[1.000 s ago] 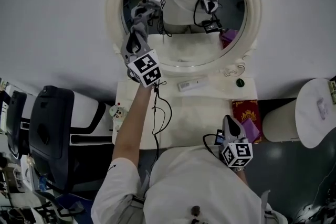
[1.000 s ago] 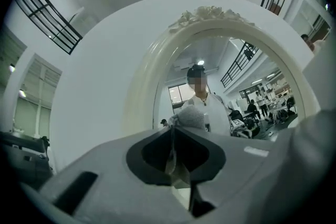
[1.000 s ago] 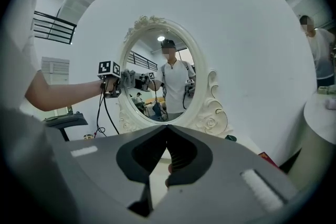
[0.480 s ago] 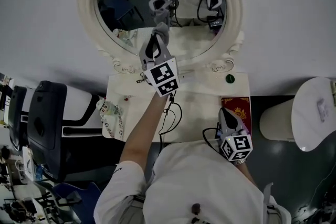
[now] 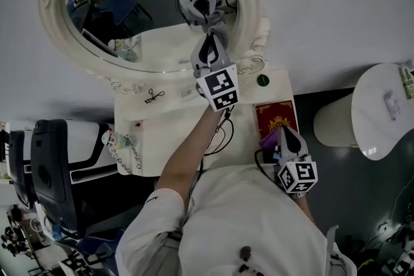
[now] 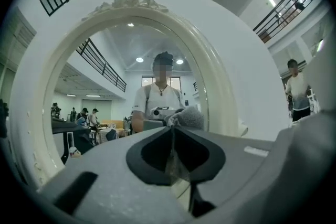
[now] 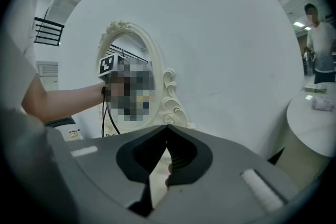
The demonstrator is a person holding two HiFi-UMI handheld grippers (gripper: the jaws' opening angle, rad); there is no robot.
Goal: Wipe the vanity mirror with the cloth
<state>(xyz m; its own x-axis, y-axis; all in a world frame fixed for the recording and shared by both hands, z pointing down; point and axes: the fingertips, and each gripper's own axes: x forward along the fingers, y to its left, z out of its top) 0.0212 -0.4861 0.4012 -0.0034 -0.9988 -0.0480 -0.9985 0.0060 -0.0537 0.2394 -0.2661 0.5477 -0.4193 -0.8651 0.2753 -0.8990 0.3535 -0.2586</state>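
"Where's the cloth?"

"In my left gripper (image 5: 209,42). Its fingers are squeezed shut on the cloth (image 5: 218,26) — a soft, fuzzy grey bunch. It's pushed on the mirror (image 5: 139,22) at about 4 o'clock on the glass, right by the frame (image 5: 255,29)."

"And your other one?"

"My right gripper (image 5: 289,142) hangs low at 5 o'clock, over the tabletop (image 5: 168,132), by a red booklet (image 5: 275,118). Its fingers are shut too, with nothing in them."

"What could go wrong?"

"The glass is hard and slippy. I only pinch one bit of the cloth, so if I rub fast it could slide out. If it bunches up small, my hard grey fingers might scrape the glass. The frame is white and bumpy with curly bits — the cloth could catch there, I think. And if I push too hard, the big oval mirror might tip."
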